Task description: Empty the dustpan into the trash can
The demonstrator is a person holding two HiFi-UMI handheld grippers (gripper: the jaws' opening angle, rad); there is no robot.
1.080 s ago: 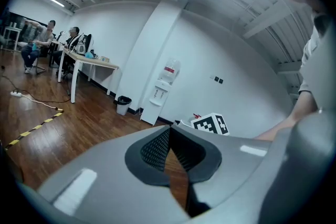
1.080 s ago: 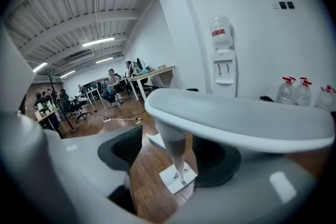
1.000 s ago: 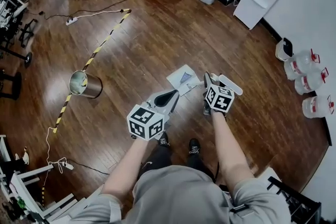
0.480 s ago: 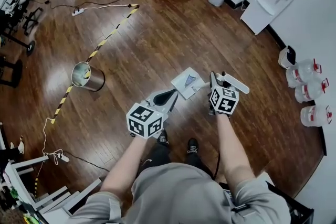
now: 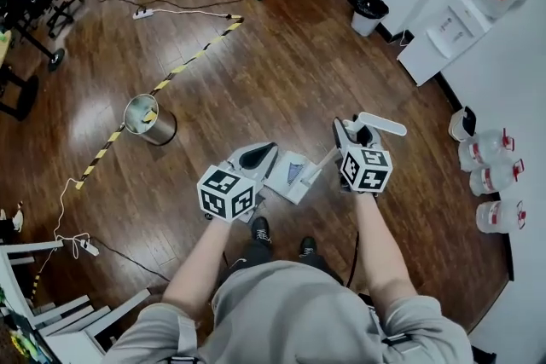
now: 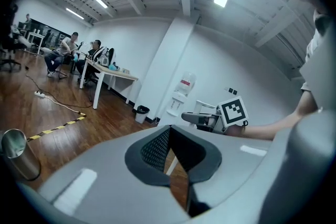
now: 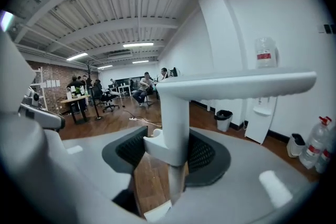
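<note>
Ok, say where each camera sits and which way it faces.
Head view: on the person's head, facing steeply down at the floor; shows both arms, left gripper, right gripper, shoes.
Left gripper view: on the left gripper, facing the water dispenser; shows its shut fingers.
Right gripper view: on the right gripper, facing far desks; shows fingers just closed on the dustpan handle.
Shared, head and left: trash can.

Two grippers: left gripper (image 5: 253,158), right gripper (image 5: 356,134). One dustpan (image 5: 290,175). One steel trash can (image 5: 150,120). One black waste bin (image 5: 369,13), far beyond steel trash can. Three water jugs (image 5: 493,176). One water dispenser (image 5: 456,26). Two power strips (image 5: 142,13).
</note>
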